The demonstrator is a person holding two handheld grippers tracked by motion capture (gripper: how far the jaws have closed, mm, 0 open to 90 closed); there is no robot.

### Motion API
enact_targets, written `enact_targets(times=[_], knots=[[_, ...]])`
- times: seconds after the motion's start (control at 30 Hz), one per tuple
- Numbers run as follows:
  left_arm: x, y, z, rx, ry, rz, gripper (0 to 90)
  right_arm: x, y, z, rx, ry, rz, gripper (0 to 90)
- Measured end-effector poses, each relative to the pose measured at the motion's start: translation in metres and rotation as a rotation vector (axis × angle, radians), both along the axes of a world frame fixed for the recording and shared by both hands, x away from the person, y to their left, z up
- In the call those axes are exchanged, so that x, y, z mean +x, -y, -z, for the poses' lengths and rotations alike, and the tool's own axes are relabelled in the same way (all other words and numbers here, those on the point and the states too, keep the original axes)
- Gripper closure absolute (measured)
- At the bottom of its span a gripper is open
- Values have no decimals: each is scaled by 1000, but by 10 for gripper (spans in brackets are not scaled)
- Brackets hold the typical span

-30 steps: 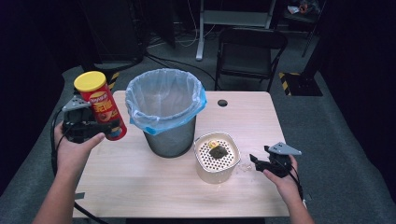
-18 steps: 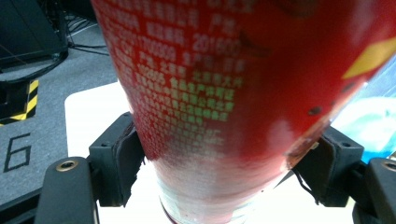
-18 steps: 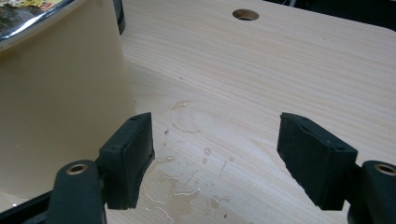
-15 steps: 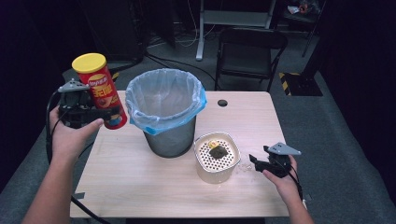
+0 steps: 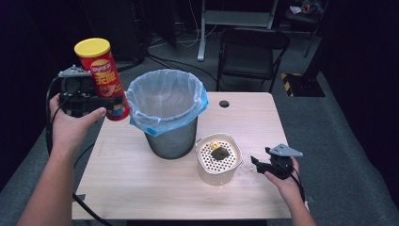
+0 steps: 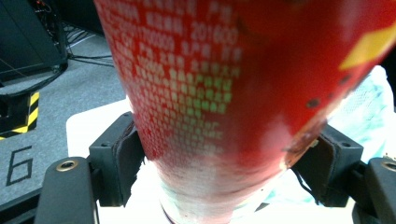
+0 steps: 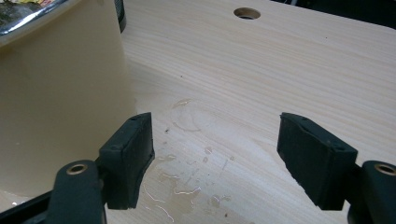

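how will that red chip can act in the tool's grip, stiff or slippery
The red chip can looks like a rigid tube, so it probably stays stiff under the left tool. Its glossy wall may slip a little. Gripped near its base, tall and tilted, it could pivot; once set down on its side, it would likely roll.

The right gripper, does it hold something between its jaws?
No, the right gripper is open, with bare wet table between its jaws.
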State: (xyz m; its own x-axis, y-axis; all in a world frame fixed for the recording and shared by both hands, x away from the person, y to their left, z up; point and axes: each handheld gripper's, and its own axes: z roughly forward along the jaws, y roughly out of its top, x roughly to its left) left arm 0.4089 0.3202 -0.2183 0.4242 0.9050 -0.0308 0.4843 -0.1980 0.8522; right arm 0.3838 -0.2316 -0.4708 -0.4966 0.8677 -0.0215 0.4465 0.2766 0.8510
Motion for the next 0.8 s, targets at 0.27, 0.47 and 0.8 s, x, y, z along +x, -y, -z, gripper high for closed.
enact_targets(times=[0.27, 0.47, 0.8], knots=[[1, -1, -14, 3, 14, -18, 242, 0, 0, 0, 0, 0, 0, 266], [2, 0, -20, 2, 22, -18, 242, 0, 0, 0, 0, 0, 0, 266], [11, 18, -31, -5, 38, 19, 242, 0, 1, 0, 0, 1, 0, 265]])
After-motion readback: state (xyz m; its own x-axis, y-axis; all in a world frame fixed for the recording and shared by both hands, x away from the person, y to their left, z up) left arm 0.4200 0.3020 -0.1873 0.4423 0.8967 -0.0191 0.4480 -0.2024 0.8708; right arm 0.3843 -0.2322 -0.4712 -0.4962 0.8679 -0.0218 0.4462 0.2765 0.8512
